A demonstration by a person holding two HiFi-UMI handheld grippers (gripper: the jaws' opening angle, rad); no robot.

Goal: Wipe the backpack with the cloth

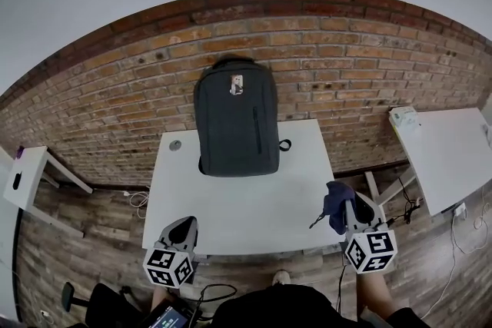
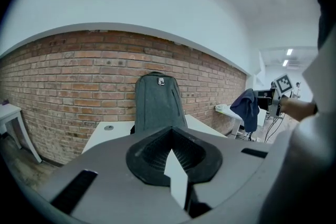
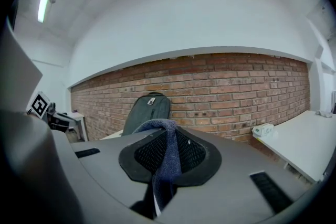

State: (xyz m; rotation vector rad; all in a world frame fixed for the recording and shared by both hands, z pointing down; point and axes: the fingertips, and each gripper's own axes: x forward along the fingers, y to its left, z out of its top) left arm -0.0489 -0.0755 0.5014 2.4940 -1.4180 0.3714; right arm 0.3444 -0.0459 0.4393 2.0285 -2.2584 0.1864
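A dark grey backpack (image 1: 236,119) stands upright at the back of the white table (image 1: 238,207), leaning on the brick wall; it also shows as the backpack (image 2: 157,105) and backpack (image 3: 148,107) in the gripper views. My right gripper (image 1: 344,210) is held off the table's right front corner, shut on a blue cloth (image 1: 335,203) that drapes over its jaws. In its own view the cloth (image 3: 169,160) hangs between the right gripper's (image 3: 168,136) pads. My left gripper (image 1: 183,230) hovers at the table's front left edge, shut and holding nothing; the left gripper (image 2: 171,159) points at the backpack.
A second white table (image 1: 450,157) stands to the right with a small pale object (image 1: 404,117) on its near corner. A small white side table (image 1: 27,173) is at the far left. Cables (image 1: 140,200) lie on the wooden floor. A round grommet (image 1: 175,144) sits in the table's back left.
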